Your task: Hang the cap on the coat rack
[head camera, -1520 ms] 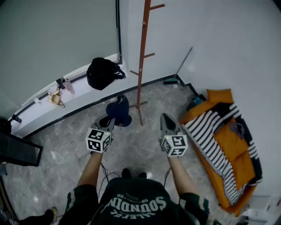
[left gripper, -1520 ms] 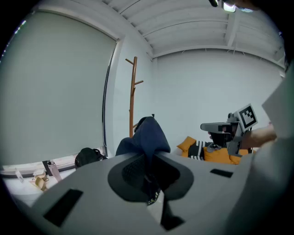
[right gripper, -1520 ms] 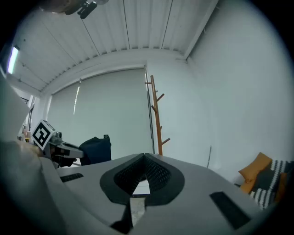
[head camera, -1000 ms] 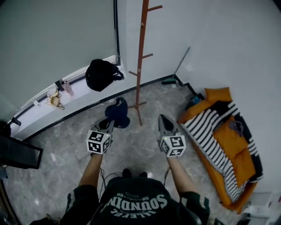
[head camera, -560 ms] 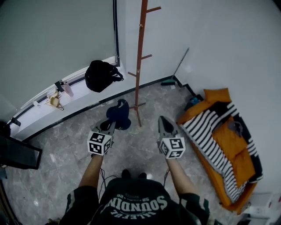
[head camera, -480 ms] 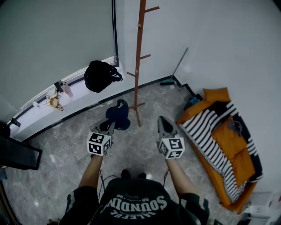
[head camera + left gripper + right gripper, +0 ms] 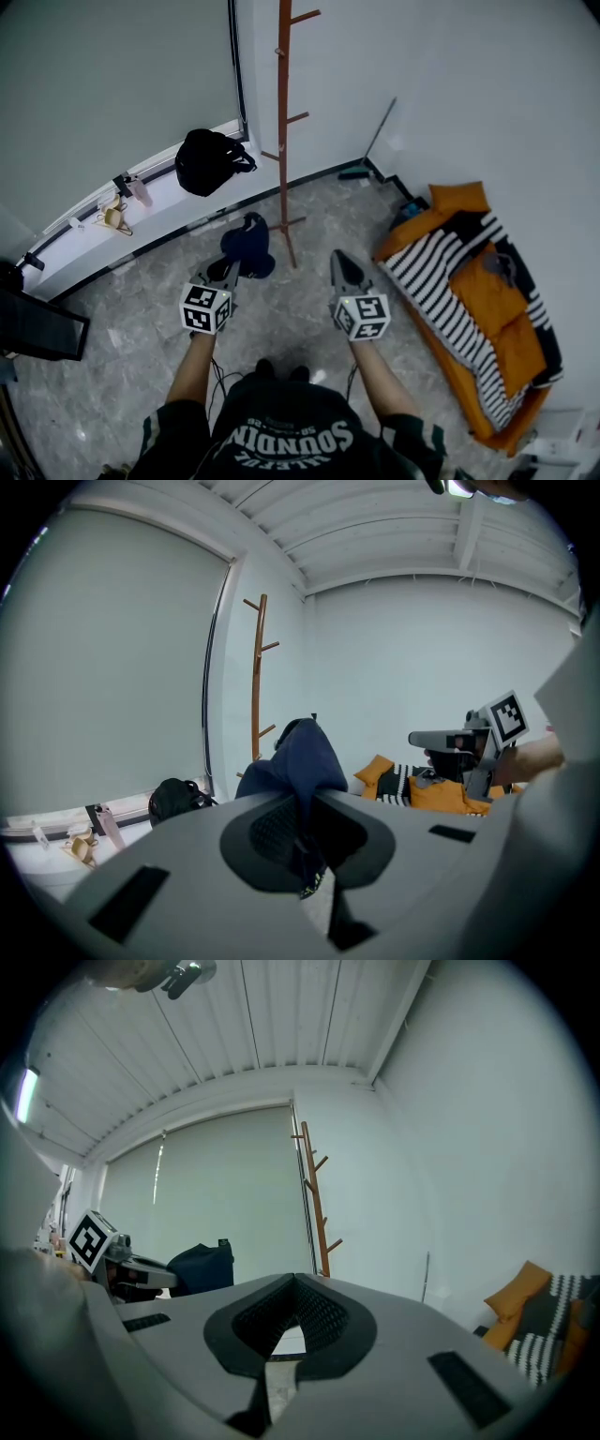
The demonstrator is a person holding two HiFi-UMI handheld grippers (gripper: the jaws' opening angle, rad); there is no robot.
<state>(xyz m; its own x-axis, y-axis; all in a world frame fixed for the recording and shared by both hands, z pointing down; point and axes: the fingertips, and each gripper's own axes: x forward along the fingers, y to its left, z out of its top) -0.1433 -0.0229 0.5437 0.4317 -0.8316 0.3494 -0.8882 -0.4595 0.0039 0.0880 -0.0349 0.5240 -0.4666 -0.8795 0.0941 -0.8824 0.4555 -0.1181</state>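
A dark blue cap [image 7: 247,246] hangs from my left gripper [image 7: 225,270], whose jaws are shut on its fabric; in the left gripper view the cap [image 7: 298,763] rises from between the jaws. The brown wooden coat rack [image 7: 282,131] stands just beyond, in the room's corner, with bare pegs; it also shows as the rack [image 7: 256,677] in the left gripper view and the rack [image 7: 316,1204] in the right gripper view. My right gripper [image 7: 339,266] is held level to the right of the rack's foot, jaws shut with nothing in them.
A black bag [image 7: 208,159] sits on the white window ledge [image 7: 84,239] with small items [image 7: 114,216]. An orange and striped cushion bed [image 7: 478,291] lies on the floor at right. A broom [image 7: 375,141] leans on the wall.
The view has shifted slightly; both grippers sit a little lower and further left in the frame, with the cap still held. The rack appears further left.
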